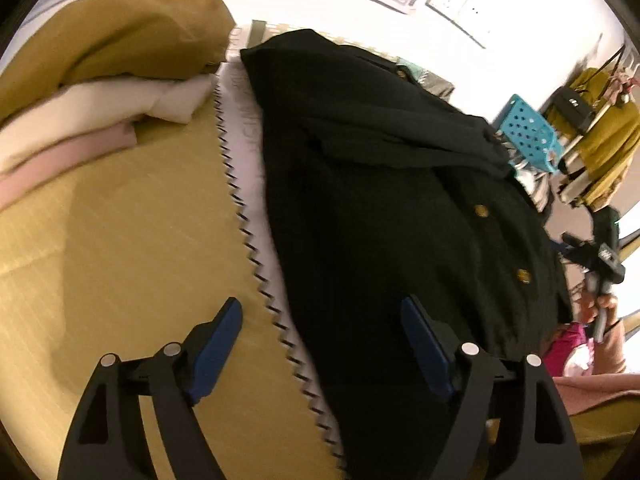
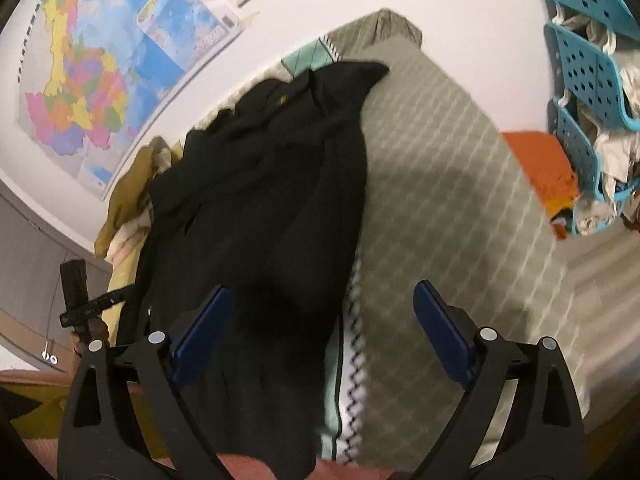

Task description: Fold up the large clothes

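A black garment [image 1: 380, 200] with gold buttons [image 1: 480, 210] lies spread lengthwise on the bed. My left gripper [image 1: 322, 308] hovers open over its near left edge. One blue pad is above the yellow cover, the other above the black cloth. In the right wrist view the same garment [image 2: 272, 184] runs away from me, with a sleeve or corner reaching the far end. My right gripper [image 2: 324, 290] is open above the garment's near right edge, gripping nothing. Each gripper shows at the edge of the other's view, held in a hand [image 1: 600, 304].
Folded mustard, cream and pink clothes [image 1: 100, 80] are stacked at the bed's far left. The bed cover [image 2: 440, 200] has a zigzag-trimmed white strip [image 1: 244, 168]. A blue perforated rack [image 2: 588, 80] stuffed with laundry stands on the right beside an orange cloth [image 2: 544, 168]. A map [image 2: 92, 80] hangs on the wall.
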A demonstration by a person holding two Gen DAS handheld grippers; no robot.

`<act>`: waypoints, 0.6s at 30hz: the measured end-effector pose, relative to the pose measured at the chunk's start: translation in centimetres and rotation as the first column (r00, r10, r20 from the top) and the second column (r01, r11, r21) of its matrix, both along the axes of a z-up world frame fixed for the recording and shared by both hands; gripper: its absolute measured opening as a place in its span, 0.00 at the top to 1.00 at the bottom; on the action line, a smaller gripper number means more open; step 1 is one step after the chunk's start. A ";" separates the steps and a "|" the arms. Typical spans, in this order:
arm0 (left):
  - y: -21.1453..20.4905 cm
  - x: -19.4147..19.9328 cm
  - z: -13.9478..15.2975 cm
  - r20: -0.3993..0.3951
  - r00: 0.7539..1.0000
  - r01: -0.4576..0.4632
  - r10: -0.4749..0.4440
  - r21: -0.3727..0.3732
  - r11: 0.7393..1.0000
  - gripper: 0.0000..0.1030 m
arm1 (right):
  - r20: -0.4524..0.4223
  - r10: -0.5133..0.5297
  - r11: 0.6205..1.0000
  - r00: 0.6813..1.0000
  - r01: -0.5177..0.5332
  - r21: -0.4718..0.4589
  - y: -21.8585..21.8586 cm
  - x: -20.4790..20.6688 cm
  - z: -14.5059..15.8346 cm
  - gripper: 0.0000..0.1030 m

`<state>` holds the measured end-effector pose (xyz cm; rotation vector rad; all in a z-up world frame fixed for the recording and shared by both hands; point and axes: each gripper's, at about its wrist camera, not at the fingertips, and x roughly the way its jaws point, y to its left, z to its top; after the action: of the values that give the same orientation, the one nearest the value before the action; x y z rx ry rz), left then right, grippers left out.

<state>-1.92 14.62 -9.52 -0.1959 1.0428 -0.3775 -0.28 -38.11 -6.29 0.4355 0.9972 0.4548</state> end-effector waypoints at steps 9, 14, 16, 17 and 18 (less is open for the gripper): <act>-2.8 -2.5 -0.4 -0.082 0.987 0.122 -0.136 -0.159 0.980 0.20 | -0.003 0.190 0.978 0.982 -0.189 0.093 4.2 -1.4 -0.6 0.11; -3.0 -2.8 -0.9 -0.103 0.984 0.112 -0.145 -0.274 0.955 0.18 | 0.004 0.193 0.963 0.981 -0.190 0.189 4.4 -1.2 -0.7 0.11; -2.9 -2.2 -1.1 -0.111 0.987 0.079 -0.119 -0.316 0.945 0.17 | 0.019 0.204 0.953 0.979 -0.203 0.226 4.4 -1.4 -0.7 0.15; -2.8 -2.0 -1.1 -0.111 0.988 0.069 -0.111 -0.322 0.944 0.17 | 0.022 0.210 0.951 0.978 -0.209 0.228 4.5 -1.4 -0.6 0.16; -2.8 -1.9 -1.1 -0.109 0.989 0.059 -0.099 -0.321 0.945 0.22 | 0.031 0.216 0.948 0.976 -0.217 0.231 4.7 -1.6 -0.5 0.17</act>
<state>-3.80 11.81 -10.59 -0.4720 1.1102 -0.6132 -1.87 -33.44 -6.76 0.5369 0.9946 0.7765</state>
